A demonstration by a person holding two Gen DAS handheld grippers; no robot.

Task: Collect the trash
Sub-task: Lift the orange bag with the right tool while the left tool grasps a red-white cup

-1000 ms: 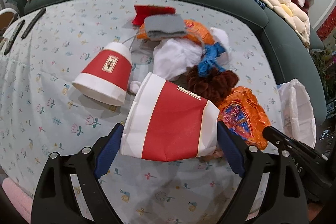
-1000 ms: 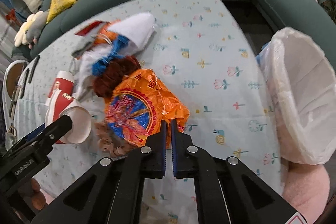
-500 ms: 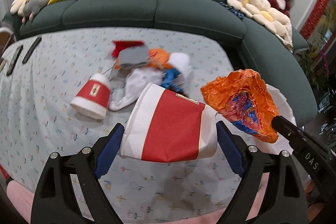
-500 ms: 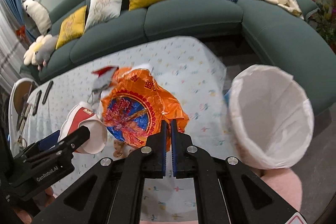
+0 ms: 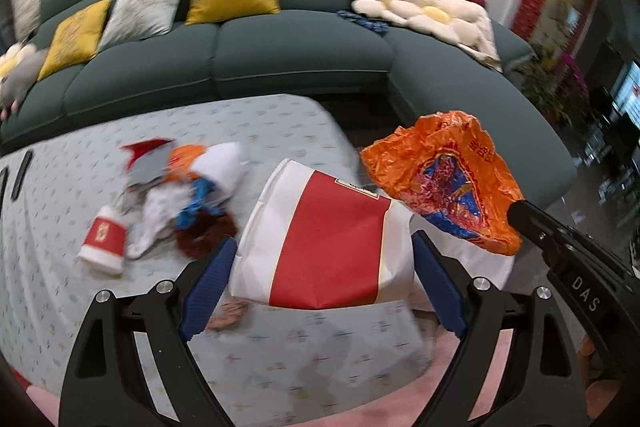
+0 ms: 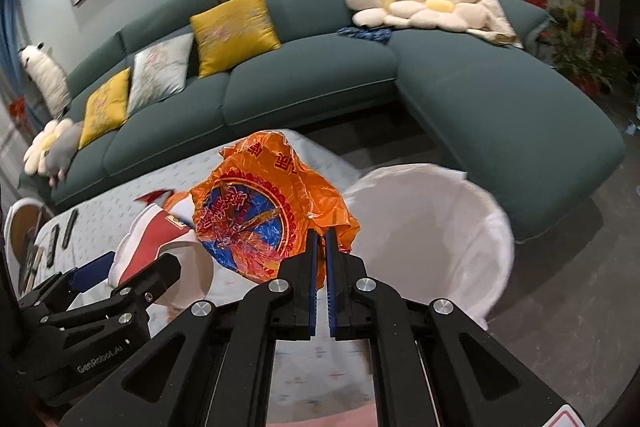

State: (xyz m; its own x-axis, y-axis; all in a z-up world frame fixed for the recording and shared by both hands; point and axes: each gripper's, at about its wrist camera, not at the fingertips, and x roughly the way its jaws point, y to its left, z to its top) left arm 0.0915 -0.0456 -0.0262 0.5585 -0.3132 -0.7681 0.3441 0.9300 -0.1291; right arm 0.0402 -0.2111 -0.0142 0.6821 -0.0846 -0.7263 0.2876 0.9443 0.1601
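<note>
Now you are carrying two pieces of trash toward the white-lined trash bin [image 6: 432, 227] at the lower right of the right wrist view: your left hand-held gripper [image 5: 320, 263] is spread wide around a red-and-white paper bucket [image 5: 324, 247], and your right hand-held gripper [image 6: 320, 247] is pinched tight on an orange plastic bag [image 6: 264, 211]. Next, I judge, bring each over the bin's mouth and release. The bin's liner looks empty; more litter lies on the table [image 5: 60, 267].

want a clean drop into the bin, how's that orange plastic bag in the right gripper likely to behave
Probably floppy: the orange plastic bag hangs crumpled from the right gripper, pinched at one corner. Likely light and prone to flutter or cling rather than fall straight into the bin.
</note>
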